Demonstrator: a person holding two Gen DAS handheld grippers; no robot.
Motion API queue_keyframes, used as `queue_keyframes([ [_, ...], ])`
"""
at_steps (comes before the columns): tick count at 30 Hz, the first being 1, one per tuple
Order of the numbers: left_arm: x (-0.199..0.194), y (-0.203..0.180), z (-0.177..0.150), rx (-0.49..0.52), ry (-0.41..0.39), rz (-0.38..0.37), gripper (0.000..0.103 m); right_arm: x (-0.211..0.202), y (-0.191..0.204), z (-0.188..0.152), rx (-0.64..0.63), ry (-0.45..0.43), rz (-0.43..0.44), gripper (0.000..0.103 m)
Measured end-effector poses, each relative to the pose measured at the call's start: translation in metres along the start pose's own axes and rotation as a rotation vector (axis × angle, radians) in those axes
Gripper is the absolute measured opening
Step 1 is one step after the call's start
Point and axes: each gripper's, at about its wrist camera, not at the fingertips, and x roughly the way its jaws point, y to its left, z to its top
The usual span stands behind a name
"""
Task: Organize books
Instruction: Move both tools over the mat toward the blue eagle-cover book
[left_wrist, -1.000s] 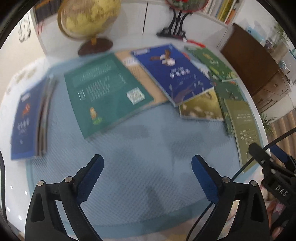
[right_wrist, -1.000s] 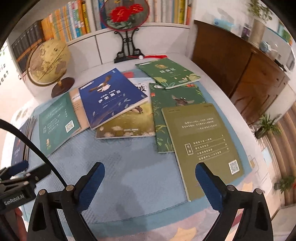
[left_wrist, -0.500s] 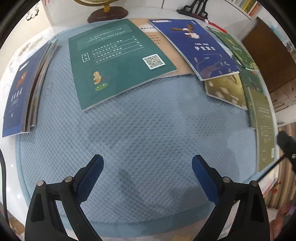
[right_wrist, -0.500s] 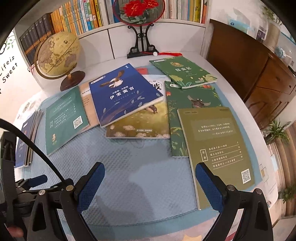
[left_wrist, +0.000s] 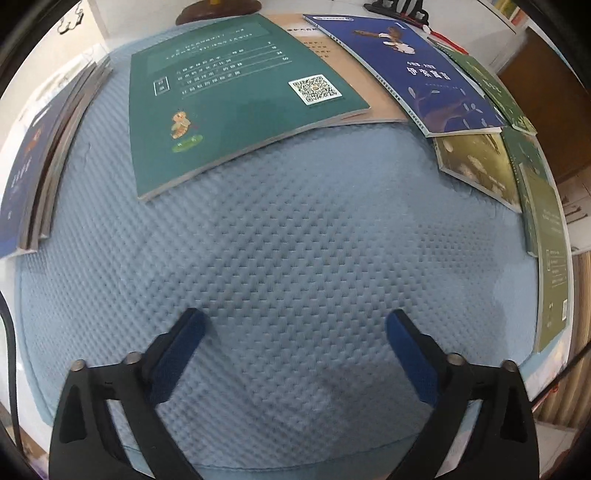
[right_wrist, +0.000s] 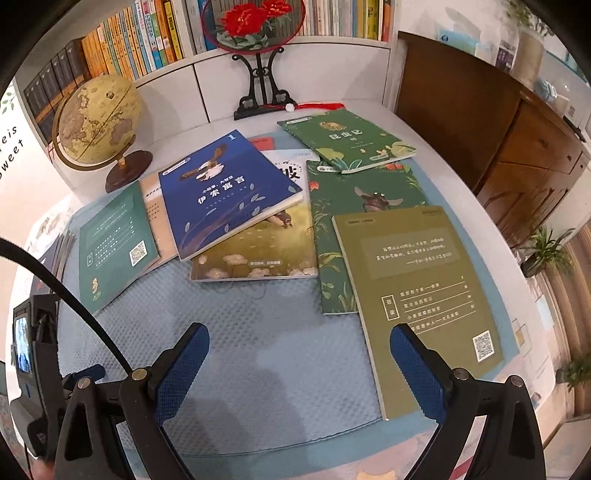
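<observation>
Both pairs of fingers are spread wide with nothing between them. The left gripper (left_wrist: 295, 332) hovers over the bare blue quilted mat (left_wrist: 295, 258), its blue pads (left_wrist: 177, 350) well apart. From its camera, the teal book (left_wrist: 236, 99) with the QR code lies at about 11 o'clock from the fingertips, its near corner the closest book edge, though apart from the pads. That book rests on a tan book (left_wrist: 332, 51) showing at 12 o'clock. A royal-blue book (left_wrist: 417, 74) sits at 1 o'clock, partly covering an olive-yellow illustrated book (left_wrist: 476, 166) at 2 o'clock. A small stack of books (left_wrist: 40, 158) lies at the mat's left edge, around 10 o'clock.

The right gripper (right_wrist: 299, 350) is likewise released above the mat (right_wrist: 258, 350). In its view, the olive-green book (right_wrist: 417, 288) with a QR code lies at 1 to 2 o'clock, its near edge just beside the right pad (right_wrist: 413, 369); whether they touch I cannot tell. It overlaps a dark green insect-cover book (right_wrist: 358, 199) at 1 o'clock, and a lighter green book (right_wrist: 343, 140) lies further out, overlapping its far edge. The royal-blue book (right_wrist: 225, 192) is at 11 to 12 o'clock, the olive-yellow book (right_wrist: 258, 254) under it at 12, the teal book (right_wrist: 110, 243) at 10 o'clock.

Behind them stand a globe (right_wrist: 96, 122) and a round fan on a black stand (right_wrist: 258, 33), before a shelf of books (right_wrist: 110, 48).
</observation>
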Motion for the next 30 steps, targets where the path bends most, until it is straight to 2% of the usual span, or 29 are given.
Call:
queue_keyframes([
  [5, 0.009, -0.014, 0.001, 0.049, 0.036, 0.080, 0.103, -0.004, -0.003, 0.000, 0.010, -0.005, 0.000, 0.098],
  [9, 0.010, -0.022, 0.012, 0.041, 0.081, 0.079, 0.102, -0.010, -0.007, 0.003, 0.017, -0.010, 0.012, 0.098],
  [10, 0.002, -0.022, 0.015, 0.036, 0.051, 0.081, 0.101, -0.012, -0.007, 0.003, 0.017, -0.010, 0.023, 0.098],
  [13, -0.037, -0.026, 0.024, 0.062, -0.110, 0.125, 0.101, -0.023, -0.006, 0.006, 0.020, -0.026, 0.048, 0.098],
  [15, -0.062, -0.025, 0.032, 0.040, -0.194, 0.077, 0.102, -0.029, -0.002, 0.009, 0.013, -0.039, 0.057, 0.098],
  [17, -0.079, -0.026, 0.035, 0.012, -0.232, 0.020, 0.102, -0.034, 0.004, 0.014, -0.002, -0.045, 0.071, 0.098],
  [20, -0.099, -0.025, 0.032, 0.018, -0.307, 0.014, 0.102, -0.042, 0.008, 0.020, -0.021, -0.069, 0.080, 0.098],
  [24, -0.125, -0.023, 0.037, 0.055, -0.377, 0.047, 0.102, -0.060, 0.014, 0.032, -0.048, -0.129, 0.077, 0.098],
  [30, -0.130, -0.025, 0.035, 0.068, -0.381, 0.051, 0.102, -0.066, 0.016, 0.047, -0.075, -0.165, 0.068, 0.098],
])
